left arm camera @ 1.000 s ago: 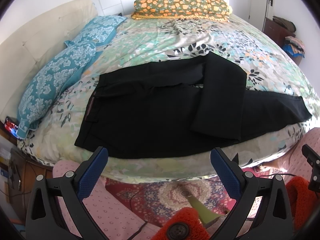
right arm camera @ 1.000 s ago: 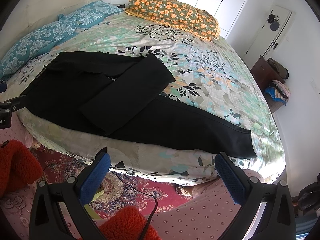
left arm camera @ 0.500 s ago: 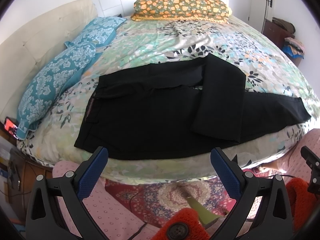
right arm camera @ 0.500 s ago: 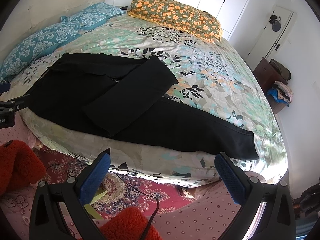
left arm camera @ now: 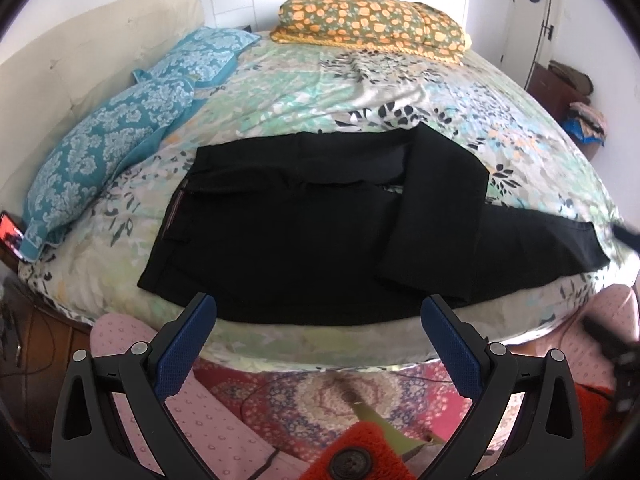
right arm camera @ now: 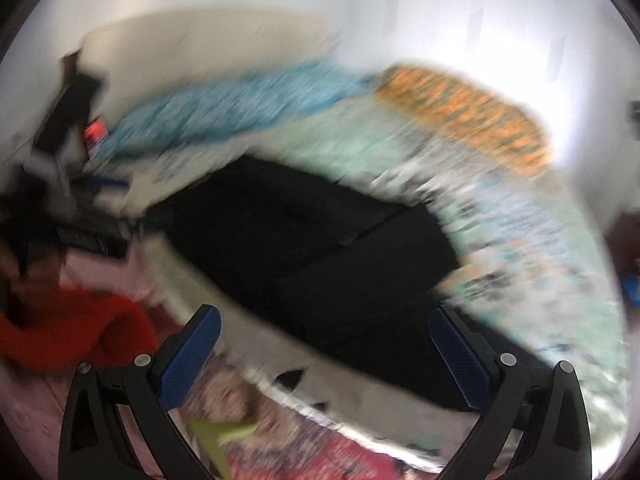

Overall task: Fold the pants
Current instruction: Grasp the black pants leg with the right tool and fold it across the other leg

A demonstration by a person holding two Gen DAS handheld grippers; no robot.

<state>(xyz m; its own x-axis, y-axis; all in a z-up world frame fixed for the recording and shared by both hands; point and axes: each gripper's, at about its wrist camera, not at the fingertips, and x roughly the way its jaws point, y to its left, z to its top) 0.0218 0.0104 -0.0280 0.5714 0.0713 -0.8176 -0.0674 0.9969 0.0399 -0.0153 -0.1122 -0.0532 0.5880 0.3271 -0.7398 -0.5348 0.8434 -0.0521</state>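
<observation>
**Black pants spread on a floral bed, both grippers held off it**

The black pants (left arm camera: 304, 232) lie flat along the near edge of a bed (left arm camera: 320, 92) covered in a green, grey and black floral sheet. The waistband points toward the left side, near two blue patterned pillows (left arm camera: 120, 140) that rest against a cream padded headboard (left arm camera: 76, 56). One leg is folded back across the other, forming a diagonal panel over the middle, while the lower leg runs out to the right toward the mattress edge. At the far side of the bed sits an orange-and-olive flowered pillow (left arm camera: 372, 20) against white wardrobe doors. A white door and a dark cabinet with clothes heaped on it stand at the right wall. Below the mattress, a red patterned rug (left arm camera: 304, 396) covers the floor.

The left gripper (left arm camera: 318, 340) hovers just short of the bed, jaws spread wide with nothing between them. The right gripper (right arm camera: 324, 352), seen in its own heavily blurred view, also has its blue pads (right arm camera: 188, 360) far apart and empty, above the pants (right arm camera: 320, 248).
</observation>
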